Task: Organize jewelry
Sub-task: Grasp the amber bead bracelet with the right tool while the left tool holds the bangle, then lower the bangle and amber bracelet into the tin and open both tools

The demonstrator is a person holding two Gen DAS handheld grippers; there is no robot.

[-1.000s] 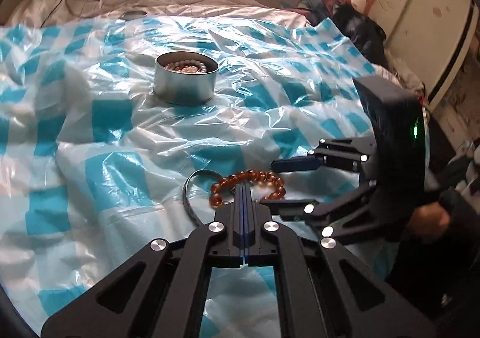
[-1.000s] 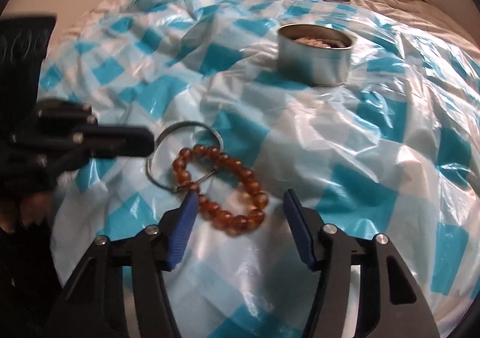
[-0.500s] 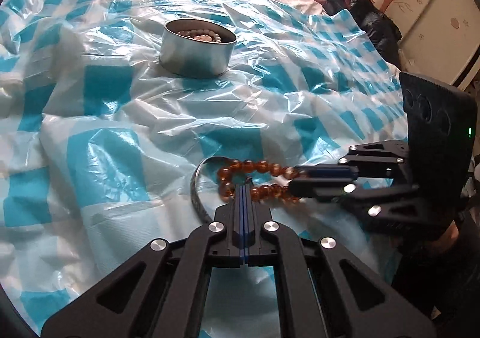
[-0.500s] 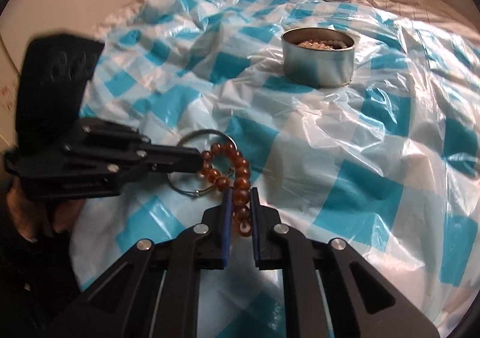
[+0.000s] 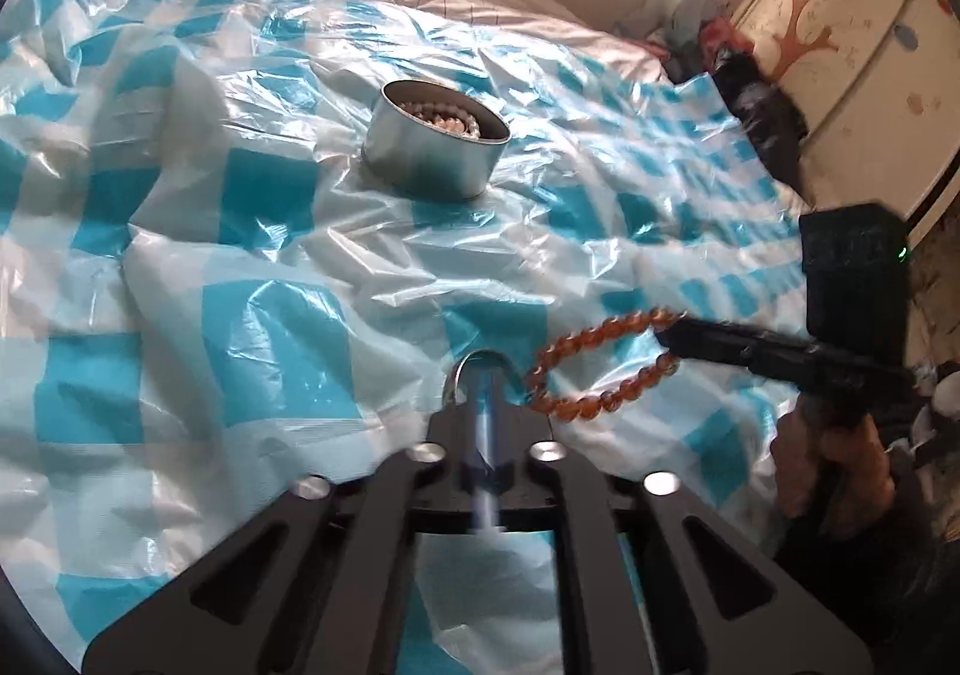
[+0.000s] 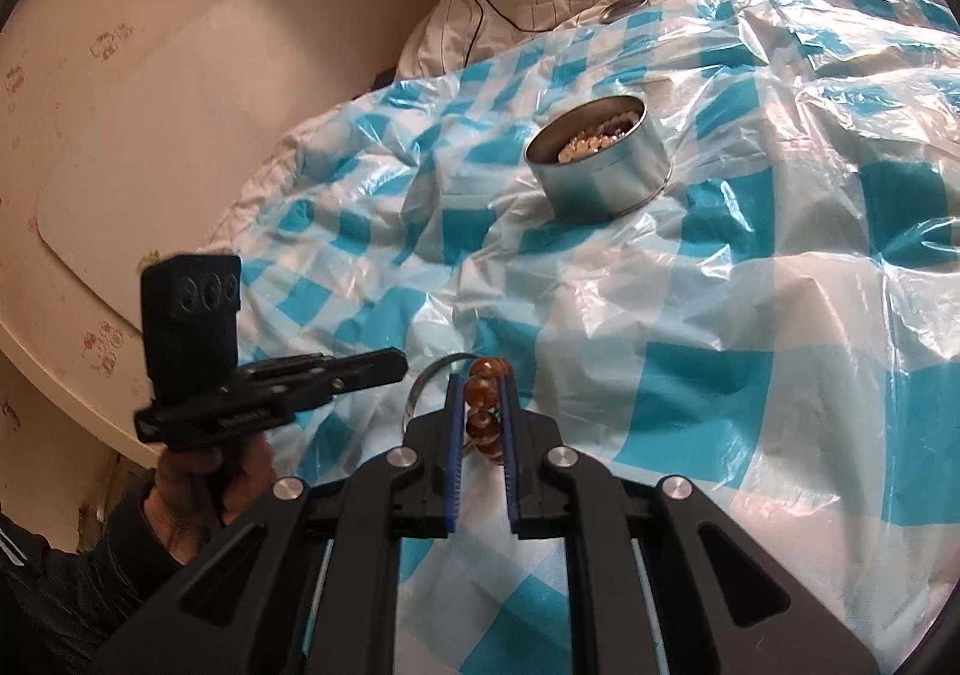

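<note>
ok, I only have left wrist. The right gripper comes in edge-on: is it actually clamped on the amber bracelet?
Observer: Yes. In the right wrist view the right gripper is shut on the amber bracelet, with beads filling the gap.
Operator: And my left gripper, seen from outside?
Observer: The left gripper is side-on there and its jaws are opening. The metal ring sits at its tip. I can't tell if it's between them.
</note>
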